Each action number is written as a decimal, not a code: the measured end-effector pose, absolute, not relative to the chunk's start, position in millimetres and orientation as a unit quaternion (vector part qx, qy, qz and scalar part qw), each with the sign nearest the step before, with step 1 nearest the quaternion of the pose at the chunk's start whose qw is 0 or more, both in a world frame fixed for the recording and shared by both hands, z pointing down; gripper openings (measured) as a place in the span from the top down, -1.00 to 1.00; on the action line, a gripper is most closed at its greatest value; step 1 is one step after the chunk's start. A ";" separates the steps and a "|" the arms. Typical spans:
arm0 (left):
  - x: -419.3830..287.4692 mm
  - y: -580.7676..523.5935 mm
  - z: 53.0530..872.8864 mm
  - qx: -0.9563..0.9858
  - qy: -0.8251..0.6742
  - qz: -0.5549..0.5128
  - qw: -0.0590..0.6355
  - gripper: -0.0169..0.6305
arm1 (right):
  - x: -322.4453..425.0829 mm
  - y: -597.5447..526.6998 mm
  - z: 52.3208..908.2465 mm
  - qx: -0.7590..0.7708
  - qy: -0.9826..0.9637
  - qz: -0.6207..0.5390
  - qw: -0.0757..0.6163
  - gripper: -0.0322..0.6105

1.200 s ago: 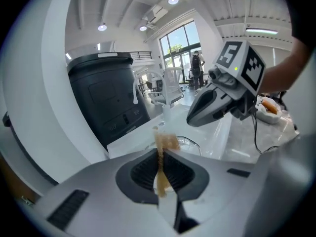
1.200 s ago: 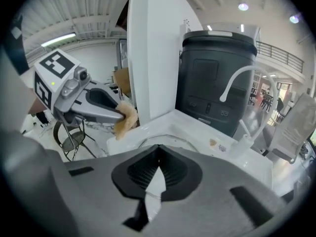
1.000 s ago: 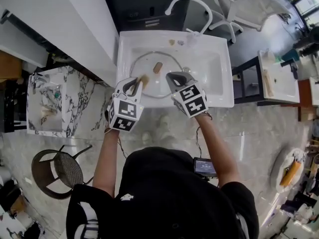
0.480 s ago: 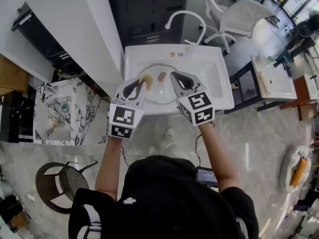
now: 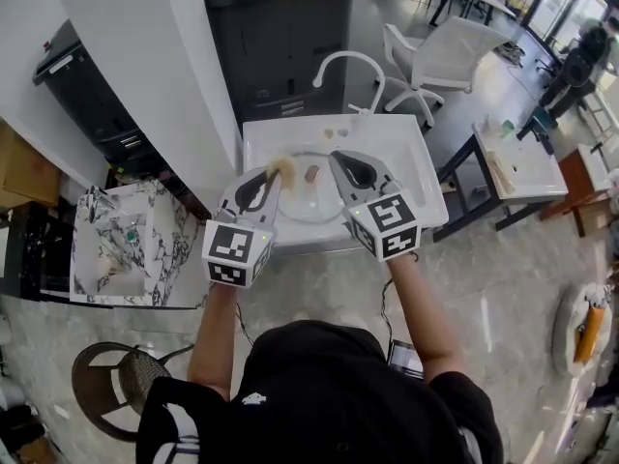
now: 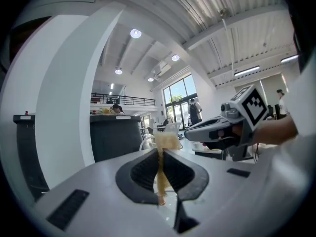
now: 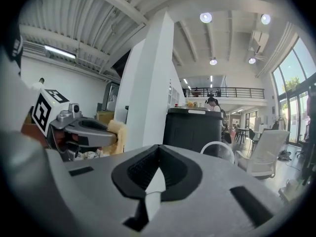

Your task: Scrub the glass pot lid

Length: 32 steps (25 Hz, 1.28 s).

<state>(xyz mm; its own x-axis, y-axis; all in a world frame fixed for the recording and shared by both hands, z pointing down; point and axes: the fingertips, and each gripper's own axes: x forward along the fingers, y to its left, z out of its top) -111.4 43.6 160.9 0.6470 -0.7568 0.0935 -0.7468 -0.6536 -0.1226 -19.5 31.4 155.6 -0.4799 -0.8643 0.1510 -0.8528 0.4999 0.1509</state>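
Both hands up over the white sink (image 5: 416, 158). We are holding the left tool (image 5: 274, 175) and the right tool (image 5: 340, 162) side by side, pointing roughly level toward the curved white faucet (image 5: 350, 66).

Left tool: its jaws are clamping on a tan fibrous scrubber (image 6: 160, 174). The strip is running down the seam between the pads, and a frayed tuft is sticking out past the tips.

Right tool: its jaws are sitting together with nothing between them. In the right gripper view we are seeing the left tool off to the left, with the scrubber tuft at its tip.

The glass pot lid (image 5: 309, 199) is lying flat in the sink basin. Its tan knob (image 5: 311, 172) is showing in the gap between the two tools in the head view. Both tools are overlapping the lid's rim there and appear raised clear of it.

A few small tan bits (image 5: 334, 133) are sitting on the back rim by the faucet base.

Surroundings:
- A dark cabinet (image 5: 280, 27) is standing behind the sink.
- A white chair (image 5: 435, 42) is off to the right of the cabinet.
- A marble-topped side table (image 5: 116, 249) is at our left.
- A round dark stool (image 5: 106, 380) is on the floor nearer us.
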 end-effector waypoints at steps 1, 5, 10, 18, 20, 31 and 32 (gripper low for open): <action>-110.4 44.3 157.6 -0.907 0.415 -0.065 0.038 0.89 | -18.3 32.2 152.2 0.500 -0.859 -0.033 0.102 0.91; -103.2 49.1 142.8 -0.905 0.418 -0.052 0.049 0.89 | -10.3 35.8 145.2 0.502 -0.858 -0.044 0.100 0.91; -88.6 62.8 129.8 -0.904 0.423 -0.038 0.046 0.89 | 3.3 52.2 129.6 0.502 -0.859 -0.053 0.088 0.91; -65.4 104.8 119.4 -0.899 0.436 -0.020 0.029 0.89 | 26.9 94.1 107.5 0.497 -0.863 -0.062 0.067 0.91; -64.5 114.8 116.0 -0.896 0.443 -0.016 0.030 0.89 | 28.3 104.5 105.0 0.494 -0.865 -0.063 0.063 0.91; -57.7 174.2 108.1 -0.886 0.461 0.003 0.040 0.89 | 34.9 161.4 113.1 0.486 -0.870 -0.062 0.053 0.91; -57.3 178.9 107.2 -0.886 0.462 0.004 0.041 0.89 | 35.6 165.5 112.6 0.486 -0.870 -0.064 0.053 0.91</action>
<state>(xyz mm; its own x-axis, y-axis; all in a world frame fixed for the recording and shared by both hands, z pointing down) -57.3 178.9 107.2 0.5727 -0.8186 -0.0448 -0.8192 -0.5693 -0.0698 35.6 165.5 112.6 -0.5229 -0.8519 0.0298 -0.8383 0.5203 0.1629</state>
